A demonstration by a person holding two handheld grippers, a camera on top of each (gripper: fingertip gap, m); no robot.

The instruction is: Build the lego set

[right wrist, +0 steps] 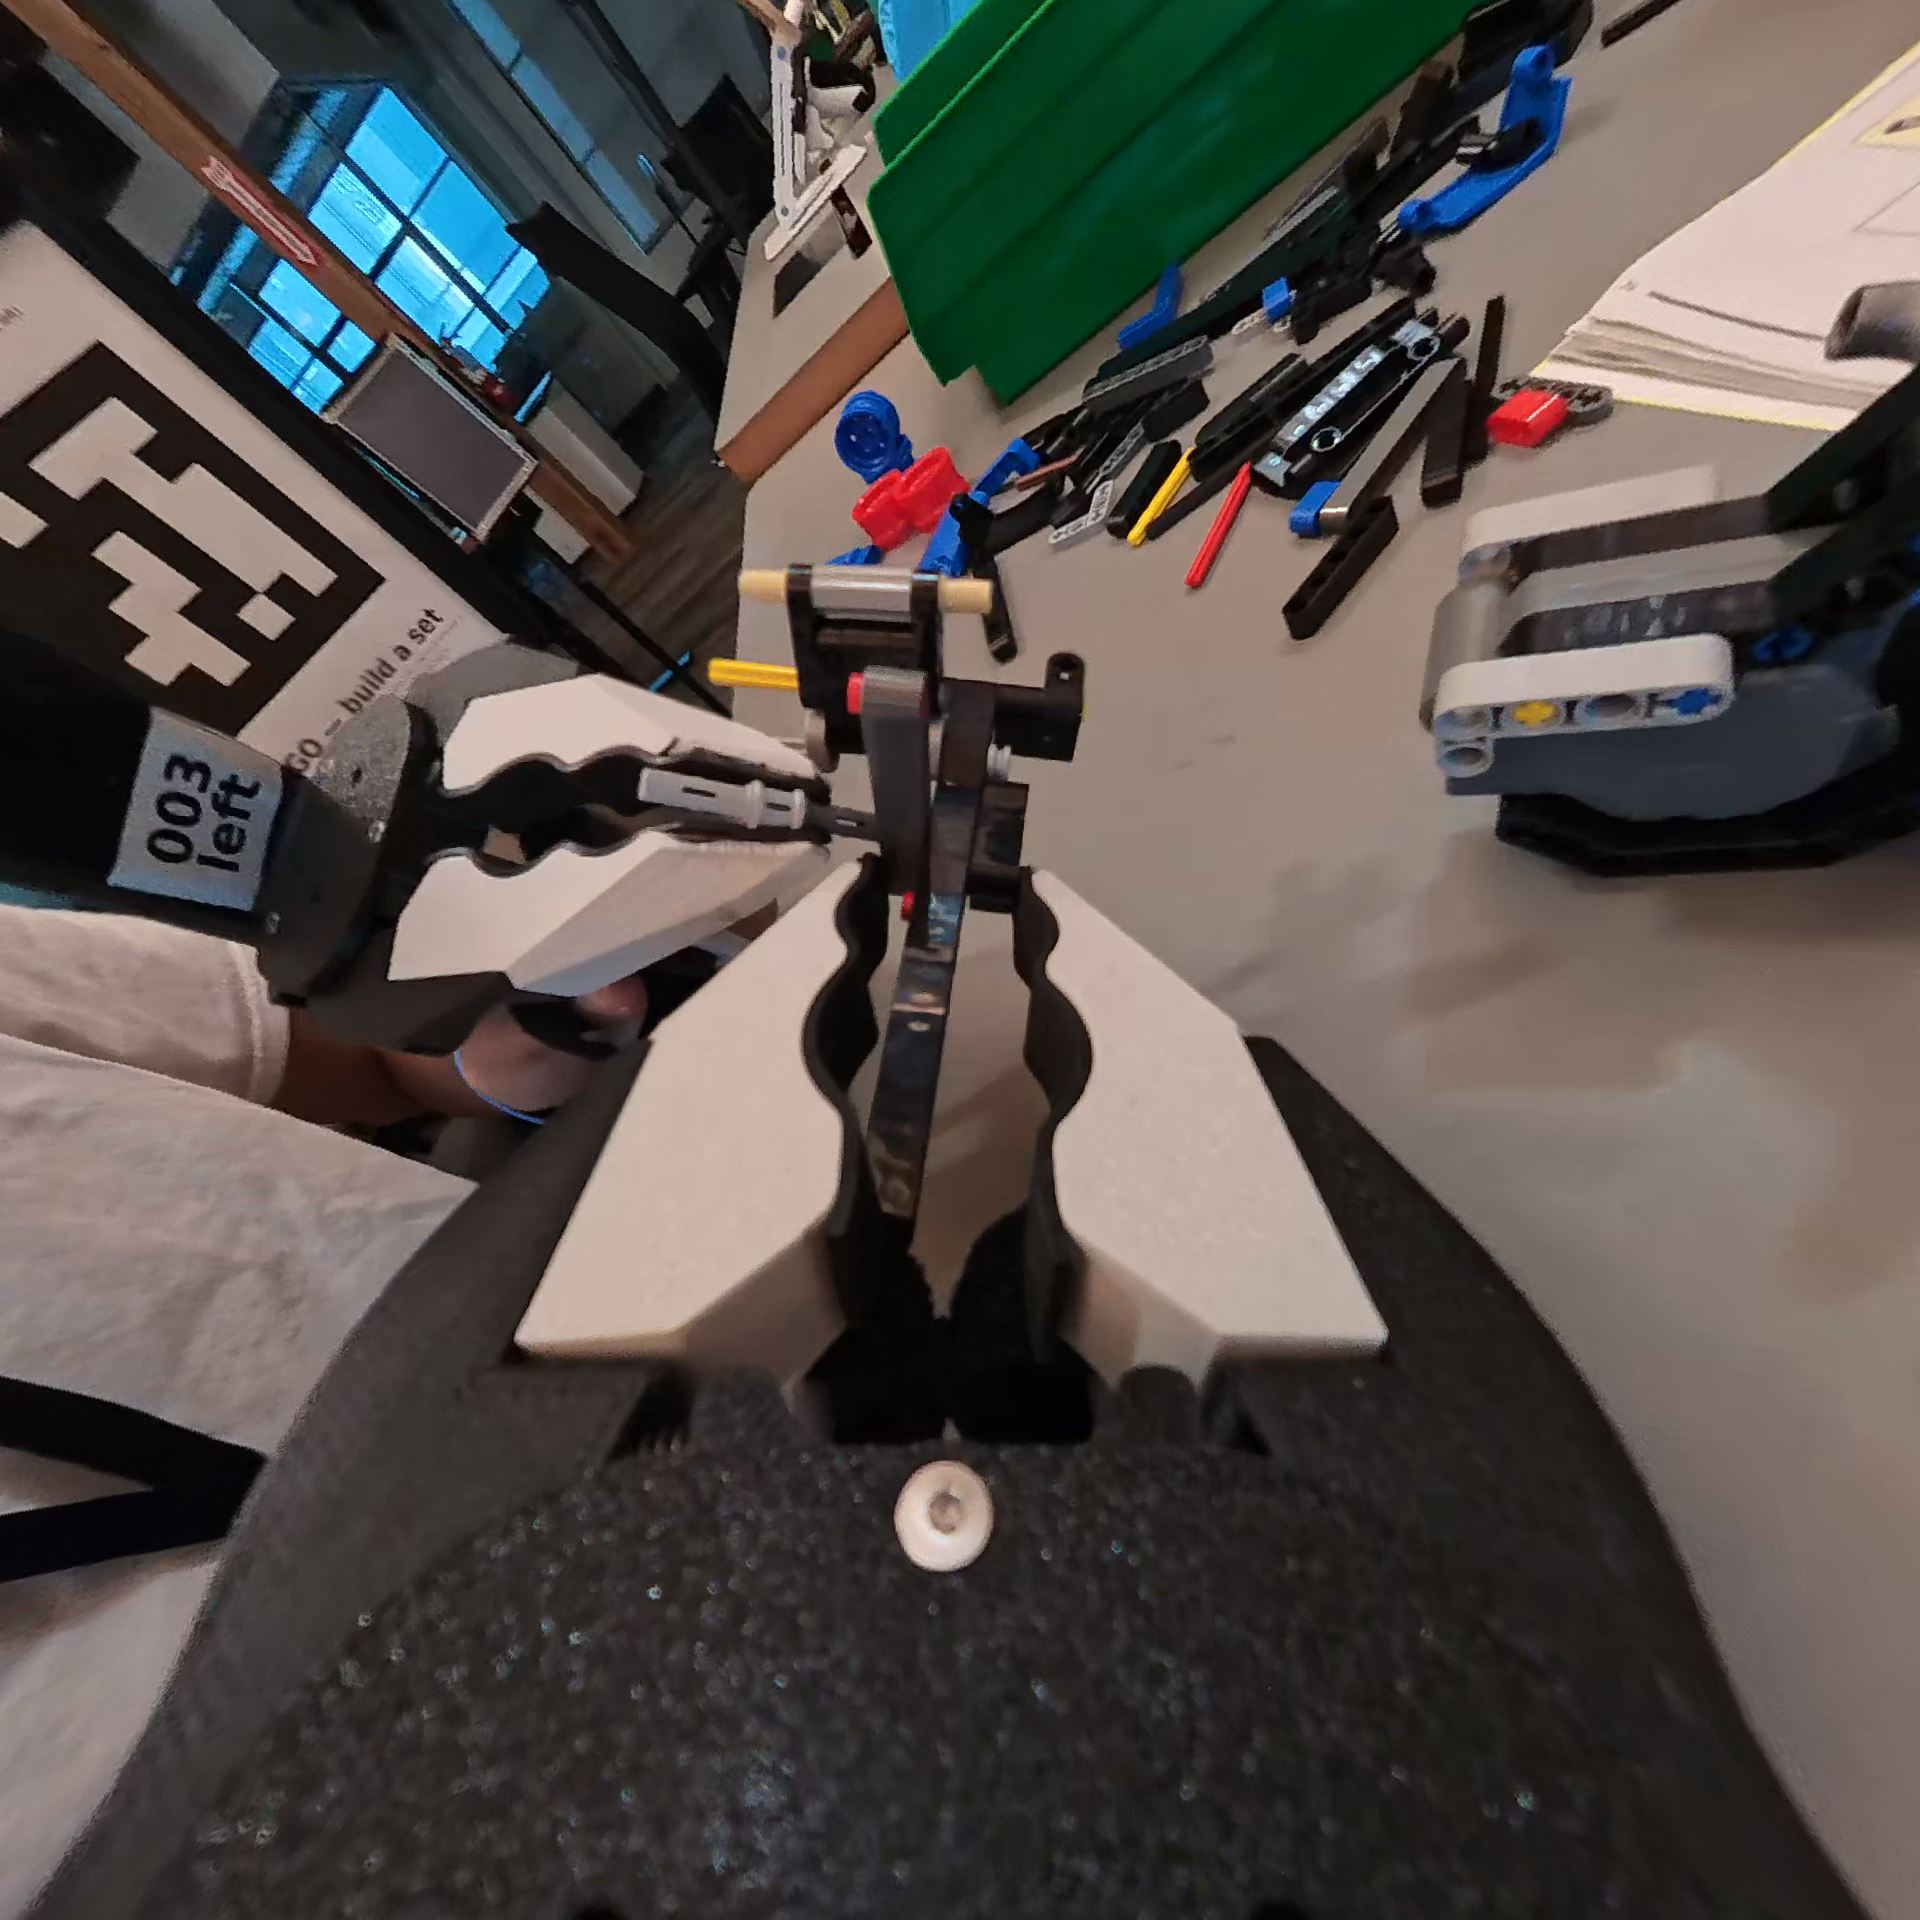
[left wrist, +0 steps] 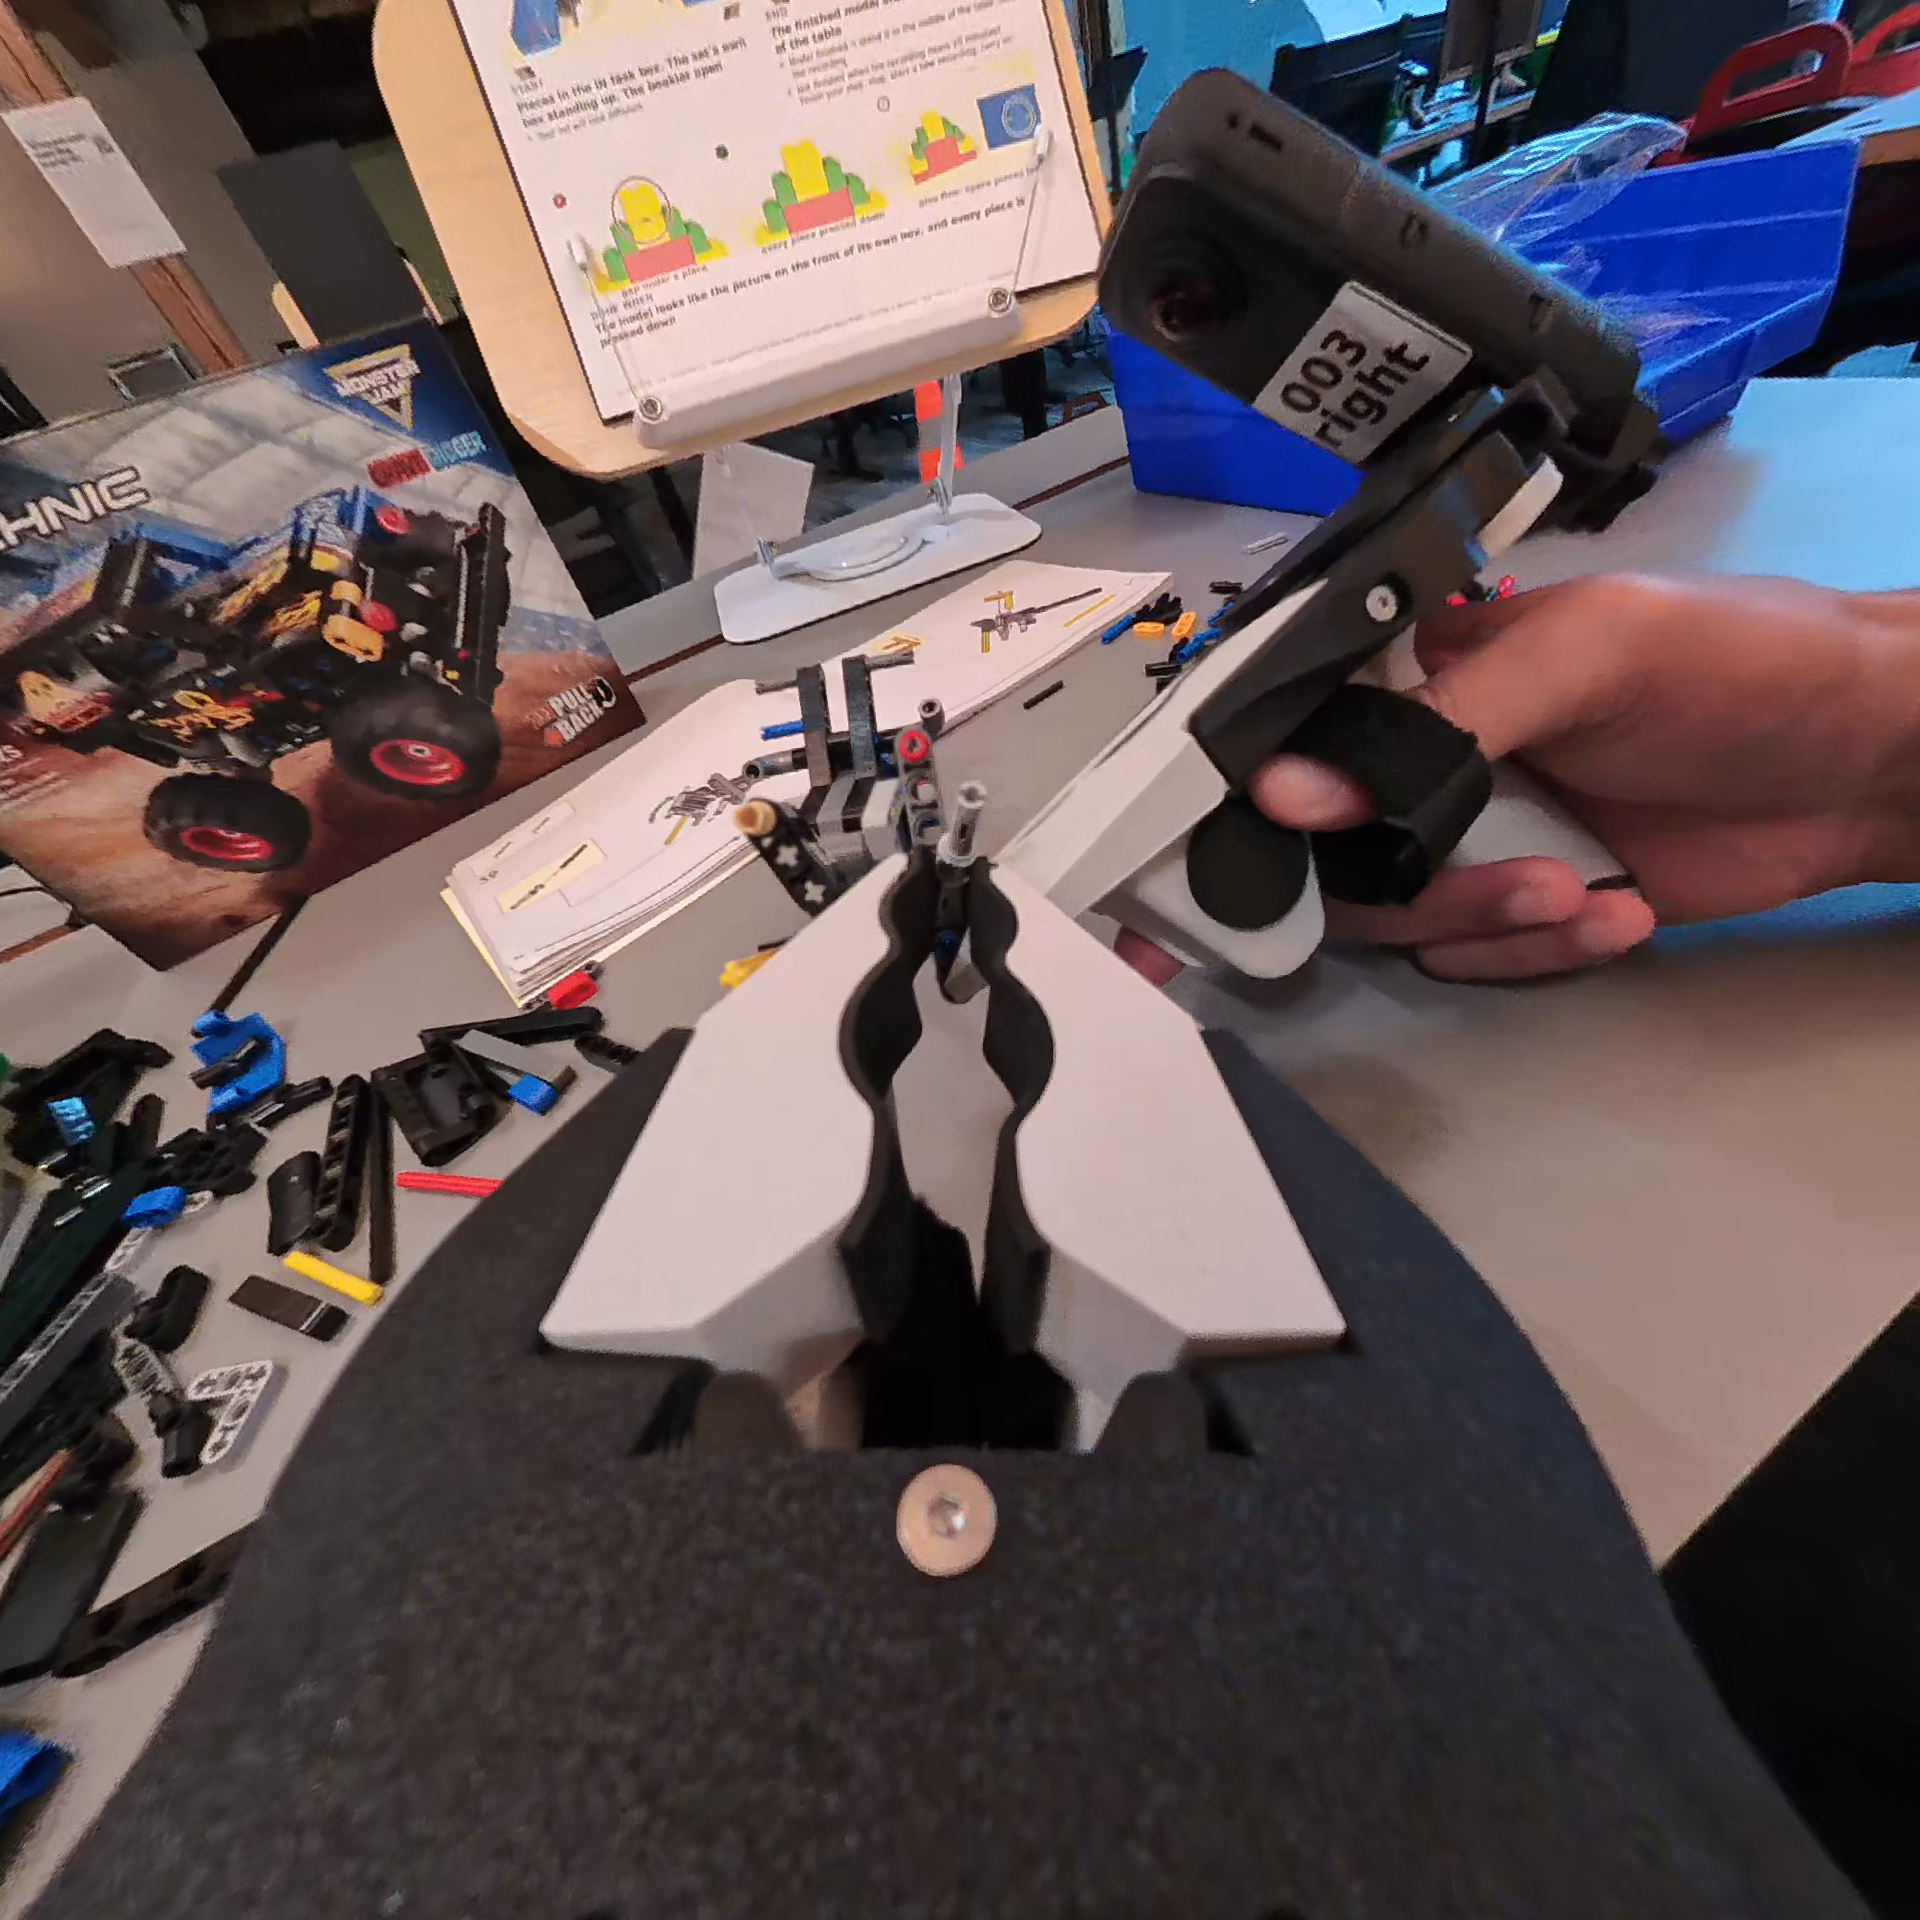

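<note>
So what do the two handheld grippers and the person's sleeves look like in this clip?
Both grippers match: the left gripper and right gripper have pale grey wedge-shaped fingers lined with wavy black pads, on a black textured body with a central silver screw. Each carries a white label. The right one has a black camera on top and a grey-and-black trigger handle. A light-coloured sleeve shows at the left arm.

Loose parts (left wrist: 312, 1174) left of booklet (left wrist: 623, 862).
</note>
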